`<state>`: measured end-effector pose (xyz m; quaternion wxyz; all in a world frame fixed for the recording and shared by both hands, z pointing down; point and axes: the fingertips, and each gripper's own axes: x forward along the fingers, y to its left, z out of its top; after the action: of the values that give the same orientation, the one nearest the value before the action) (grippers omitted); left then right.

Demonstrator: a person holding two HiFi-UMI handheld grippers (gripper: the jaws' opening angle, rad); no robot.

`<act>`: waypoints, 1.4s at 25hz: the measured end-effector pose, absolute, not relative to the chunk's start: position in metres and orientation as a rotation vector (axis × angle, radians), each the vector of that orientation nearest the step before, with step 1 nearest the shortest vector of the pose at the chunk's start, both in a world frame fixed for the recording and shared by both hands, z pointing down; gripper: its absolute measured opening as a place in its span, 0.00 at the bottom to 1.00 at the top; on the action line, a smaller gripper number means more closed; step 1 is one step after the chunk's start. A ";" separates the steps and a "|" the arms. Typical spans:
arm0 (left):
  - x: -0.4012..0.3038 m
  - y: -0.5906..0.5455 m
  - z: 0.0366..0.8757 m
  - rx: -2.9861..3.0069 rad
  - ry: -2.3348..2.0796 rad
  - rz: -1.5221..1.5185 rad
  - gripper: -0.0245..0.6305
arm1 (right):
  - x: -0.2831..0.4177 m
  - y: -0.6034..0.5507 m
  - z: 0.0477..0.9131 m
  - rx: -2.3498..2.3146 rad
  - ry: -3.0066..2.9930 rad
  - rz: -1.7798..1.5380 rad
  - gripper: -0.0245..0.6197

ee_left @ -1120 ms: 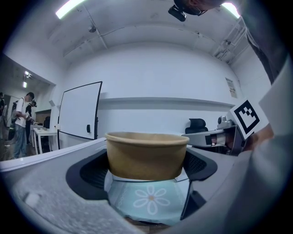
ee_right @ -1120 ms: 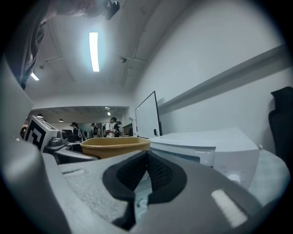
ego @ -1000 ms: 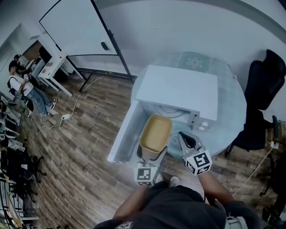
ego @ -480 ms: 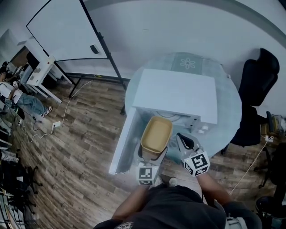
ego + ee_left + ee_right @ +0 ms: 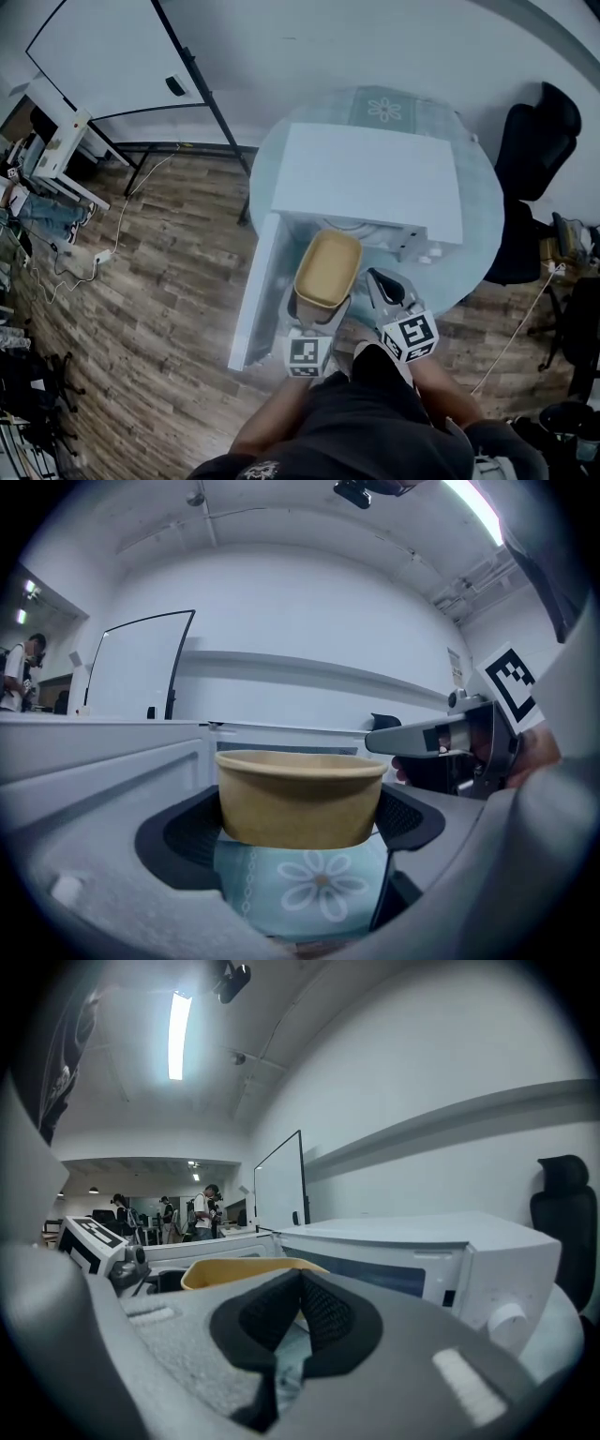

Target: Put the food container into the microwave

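The food container (image 5: pixel 328 270), an open tan tub, is gripped between the pads of my left tool (image 5: pixel 300 829). I hold it level and clear above the flower-patterned table (image 5: pixel 480 234). It hangs just in front of the microwave (image 5: pixel 367 180), with its far rim about at the opening (image 5: pixel 314 225), and it is not yet set down inside. The door (image 5: pixel 251 292) stands wide open to my left, so that side is free. My right tool (image 5: pixel 300 1309) has its pads pressed together on nothing. It hovers just right of the tub, near the control panel (image 5: pixel 419 251).

To do this well I would push the left tool straight forward. I would keep the tub level, its rim under the top edge of the opening, and aim for the middle of the turntable (image 5: pixel 367 232). I'd lower it until the base rests before loosening my grip. I'd also keep the right tool aside so it knocks neither tub nor frame.
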<state>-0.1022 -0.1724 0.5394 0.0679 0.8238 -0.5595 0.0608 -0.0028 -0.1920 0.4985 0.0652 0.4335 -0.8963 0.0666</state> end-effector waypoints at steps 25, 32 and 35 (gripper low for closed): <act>-0.101 -0.271 0.608 2.427 -1.720 0.213 0.83 | -0.002 -0.258 0.578 1.238 -2.614 0.385 0.04; -0.105 -0.298 0.621 2.421 -1.721 0.237 0.83 | 0.003 -0.277 0.603 1.276 -2.535 0.422 0.04; -0.103 -0.309 0.627 2.402 -1.729 0.240 0.83 | 0.008 -0.283 0.611 1.276 -2.525 0.443 0.04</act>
<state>-0.1032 -0.3086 0.6272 0.0860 0.8059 -0.5803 0.0806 0.0080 -0.2829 0.6106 0.1383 0.4413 -0.8733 0.1532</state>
